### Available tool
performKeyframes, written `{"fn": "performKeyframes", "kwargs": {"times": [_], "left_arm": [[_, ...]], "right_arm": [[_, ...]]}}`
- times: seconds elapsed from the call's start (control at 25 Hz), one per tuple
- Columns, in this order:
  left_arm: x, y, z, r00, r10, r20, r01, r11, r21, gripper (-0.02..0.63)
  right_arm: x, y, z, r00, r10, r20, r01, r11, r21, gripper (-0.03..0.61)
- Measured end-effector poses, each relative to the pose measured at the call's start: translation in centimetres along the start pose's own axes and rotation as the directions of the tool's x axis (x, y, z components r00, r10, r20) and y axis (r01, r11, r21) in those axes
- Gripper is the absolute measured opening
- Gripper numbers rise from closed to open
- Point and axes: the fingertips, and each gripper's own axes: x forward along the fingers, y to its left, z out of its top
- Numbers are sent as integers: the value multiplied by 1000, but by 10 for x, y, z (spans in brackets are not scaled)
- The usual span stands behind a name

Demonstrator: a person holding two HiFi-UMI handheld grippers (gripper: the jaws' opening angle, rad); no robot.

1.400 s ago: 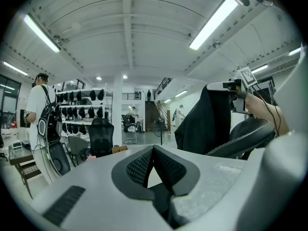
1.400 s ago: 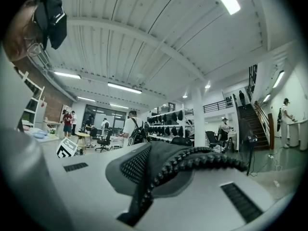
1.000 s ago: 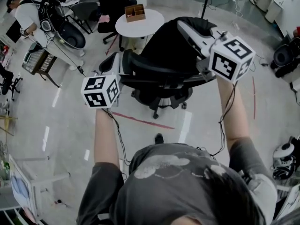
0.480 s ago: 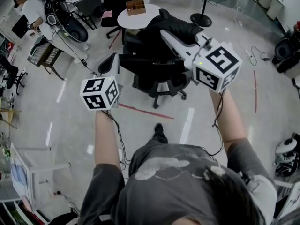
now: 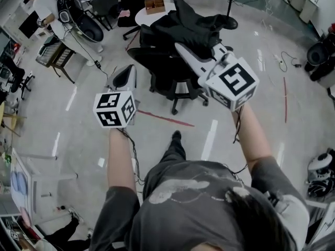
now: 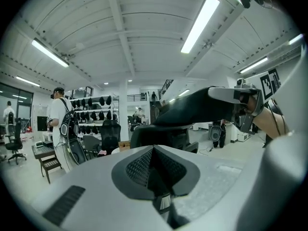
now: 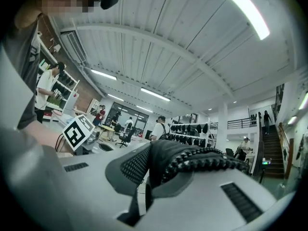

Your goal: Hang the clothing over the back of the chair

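Observation:
A black office chair [image 5: 162, 67] stands on the floor ahead of me. Black clothing [image 5: 194, 24] bunches above its far side, and I cannot tell whether it rests on the chair. My right gripper [image 5: 180, 47] reaches over the chair and is shut on the clothing. In the right gripper view the dark cloth with its zip [image 7: 197, 160] sticks out from between the jaws. My left gripper [image 5: 124, 77] is left of the chair, shut and empty. From the left gripper view I see the clothing [image 6: 192, 110] stretched above the chair [image 6: 161, 137], with the right gripper [image 6: 240, 100] beyond.
A round white table [image 5: 141, 15] with a wooden box [image 5: 155, 5] stands behind the chair. A person [image 5: 49, 9] works at the back left beside a small desk [image 5: 55, 54]. A red tape line [image 5: 162, 118] crosses the floor. A lamp base [image 5: 226, 21] is close to the clothing.
The chair and clothing have shifted up the head view. My right gripper has carried the clothing along and rolled slightly. The left gripper's jaws have drawn clear of the chair's left side.

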Motion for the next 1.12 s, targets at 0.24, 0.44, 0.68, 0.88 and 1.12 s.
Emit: {"fn": "performKeyframes", "kwargs": {"times": [0.24,0.44,0.68,0.88,1.12], "left_arm": [[-32,-10,-17,999,17,-29,-17,1000,-13,0],[-38,-17,-32,998,14,-54,-15,1000,-19,0],[-42,-26,-41,998,-20,-61,18,1000,-24,0],[-54,-23,-55,997,-47,-68,45,998,-41,0],[-79,-19,-71,993,-88,-81,82,994,-70,0]], "right_arm": [[-18,34,-2,1000,6,-3,-6,1000,-29,-8],[-33,48,-14,1000,12,12,-12,1000,2,-8],[-46,74,-25,1000,0,-30,1,1000,19,-8],[-47,97,-52,996,-34,-88,40,997,61,-7],[-59,121,-68,985,-102,-141,124,979,160,-6]]}}
